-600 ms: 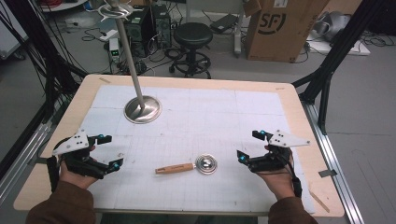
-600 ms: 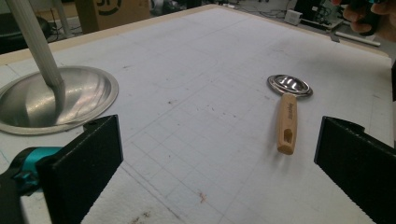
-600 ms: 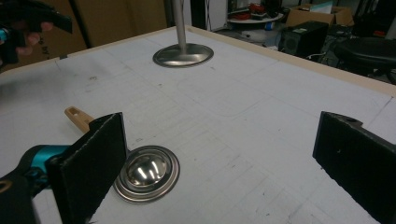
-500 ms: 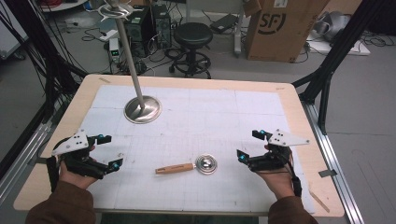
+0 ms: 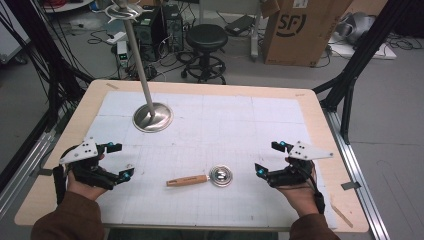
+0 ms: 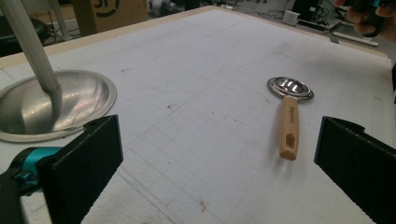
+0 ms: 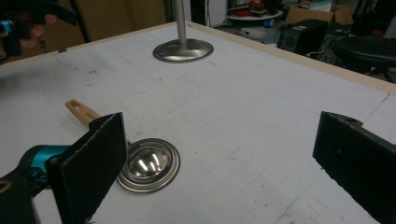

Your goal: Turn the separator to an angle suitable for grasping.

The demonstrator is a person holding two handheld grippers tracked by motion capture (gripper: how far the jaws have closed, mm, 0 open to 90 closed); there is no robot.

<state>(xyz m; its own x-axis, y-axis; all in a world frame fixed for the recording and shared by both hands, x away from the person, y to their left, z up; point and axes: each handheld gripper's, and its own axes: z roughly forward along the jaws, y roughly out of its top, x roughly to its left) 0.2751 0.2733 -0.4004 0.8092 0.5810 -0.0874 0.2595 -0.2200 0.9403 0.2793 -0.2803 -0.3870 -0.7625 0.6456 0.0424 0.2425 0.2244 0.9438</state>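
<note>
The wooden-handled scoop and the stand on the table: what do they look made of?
Scoop: the handle looks like pale, unvarnished wood, tan and matte with a hanging slot; the round bowl looks like polished metal, mirror-bright with a flat rim. Stand base: likely brushed metal, a silvery dome with soft reflections. Its pole is pale grey and matte; painted metal or plastic, I can't tell.

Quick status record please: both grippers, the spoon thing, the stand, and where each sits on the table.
left gripper: open, holding nothing, near the table's left edge
right gripper: open, holding nothing, near the right edge
scoop: flat on the white mat, between the grippers, wooden handle toward the left gripper, metal bowl toward the right one
stand: round metal base at far left of mat, pole upright
contact: neither gripper touches the scoop
</note>
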